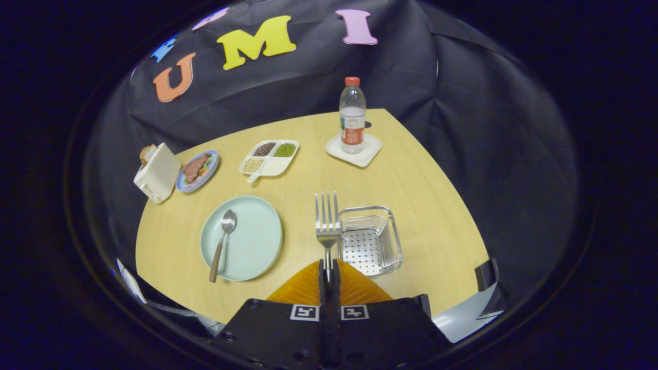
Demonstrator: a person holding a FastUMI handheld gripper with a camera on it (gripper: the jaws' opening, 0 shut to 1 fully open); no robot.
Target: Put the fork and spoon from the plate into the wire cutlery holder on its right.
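Note:
My gripper [328,271] is shut on the handle of a metal fork [327,221], both fingers pressed together around it. The fork points forward, tines away from me, held above the wooden table just left of the wire cutlery holder [393,241]. The holder is a small metal basket with a perforated floor and nothing inside. To the left lies a pale green plate [257,241] with a spoon [222,242] on its left part, bowl pointing away, wooden handle hanging over the near rim.
Beyond the holder a water bottle [352,115] stands on a white coaster [370,149]. A divided white dish [269,157] with grains, a small blue plate of food [197,170] and a cream toaster [157,172] sit at the far left.

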